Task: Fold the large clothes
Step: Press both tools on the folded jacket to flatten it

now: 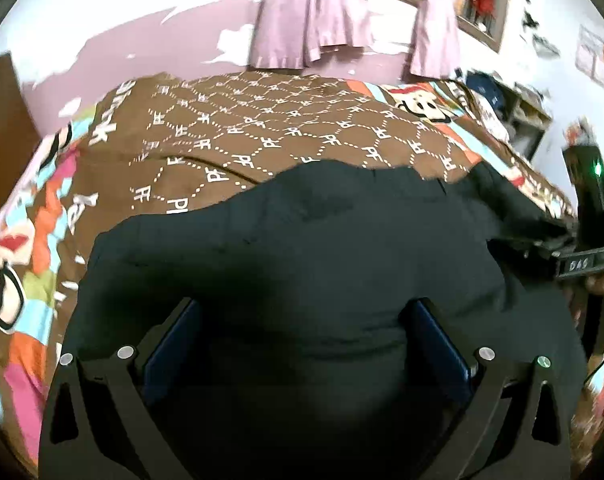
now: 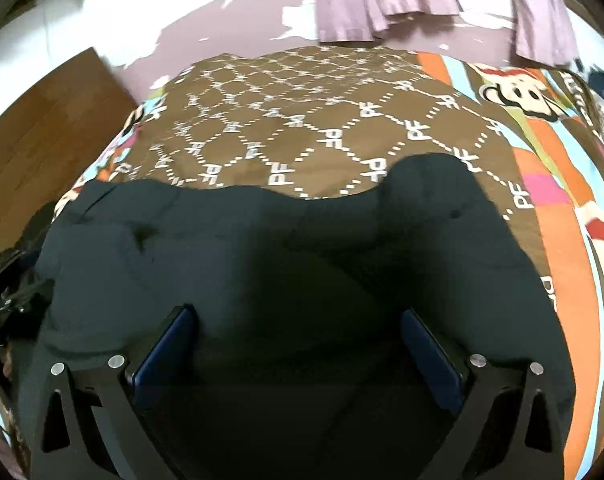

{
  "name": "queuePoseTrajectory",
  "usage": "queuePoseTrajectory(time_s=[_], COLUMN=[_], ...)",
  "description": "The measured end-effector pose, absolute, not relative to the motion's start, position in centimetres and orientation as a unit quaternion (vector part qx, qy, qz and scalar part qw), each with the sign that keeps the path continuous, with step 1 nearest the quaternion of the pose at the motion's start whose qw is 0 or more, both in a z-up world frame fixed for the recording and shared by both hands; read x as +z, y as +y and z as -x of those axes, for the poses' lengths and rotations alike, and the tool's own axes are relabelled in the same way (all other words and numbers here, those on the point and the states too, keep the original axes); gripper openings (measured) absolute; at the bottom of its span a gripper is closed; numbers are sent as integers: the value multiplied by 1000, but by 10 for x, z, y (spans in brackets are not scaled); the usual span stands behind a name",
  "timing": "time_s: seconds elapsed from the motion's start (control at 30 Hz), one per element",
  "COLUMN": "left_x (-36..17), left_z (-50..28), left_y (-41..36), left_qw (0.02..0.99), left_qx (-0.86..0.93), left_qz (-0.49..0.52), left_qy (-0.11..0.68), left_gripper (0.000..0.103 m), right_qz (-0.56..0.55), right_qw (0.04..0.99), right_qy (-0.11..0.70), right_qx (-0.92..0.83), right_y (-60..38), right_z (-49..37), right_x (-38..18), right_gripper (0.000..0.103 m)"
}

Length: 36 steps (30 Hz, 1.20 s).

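**Dark garment lies straight ahead of both jaws, its long axis running across them**

Left gripper: its jaws stand wide apart, with nothing between the blue pads. The dark garment spreads on the bed directly under and ahead of the jaws, filling the gap between them and reaching well forward; its wavy far edge runs across the view from left to right. Past the right-hand jaw the cloth continues toward the other gripper's body, seen at the right margin.

Right gripper: here too the jaws are spread, gripping nothing. The garment lies beneath and ahead of them, its far edge again crossing left to right, with a raised hump ahead of the right jaw.

Judging from this, the garment's long axis lies crosswise to both pairs of jaws, each gripper standing over its own half, neither clearly nearer. The coming move likely calls for each to reach down or forward to an edge before any fold.
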State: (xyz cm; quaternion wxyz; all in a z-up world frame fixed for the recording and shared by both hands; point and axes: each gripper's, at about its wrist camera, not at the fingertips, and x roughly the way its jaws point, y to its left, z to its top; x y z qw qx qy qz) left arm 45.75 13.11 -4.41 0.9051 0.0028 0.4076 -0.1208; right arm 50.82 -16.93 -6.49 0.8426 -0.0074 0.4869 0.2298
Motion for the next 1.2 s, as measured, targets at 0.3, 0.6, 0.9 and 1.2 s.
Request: queuePoseTrajectory(time_s=[0.3,0.6,0.9,1.2], left_x=[-55,-64,-71,-68], left_z=[-467,-456,-451,-435], left_y=[128,125,117,134], left_qw=[883,898,905,915], left_qx=[-143,-131,-119,-147], left_qz=[23,8,-15,33], left_qy=[447,420,407,375], left_gripper=[102,102,102,102], right_qz=[-30,-28,34,-23], right_qw=[846,856,864,858], right_qy=[470,449,449,437], right_qx=[251,256,227,269], right_y=[-189,-190,-171,-196], right_z=[-504,-493,-486,-473], right_x=[-80,-81,-86,-84], right_gripper=[103,103,103,103])
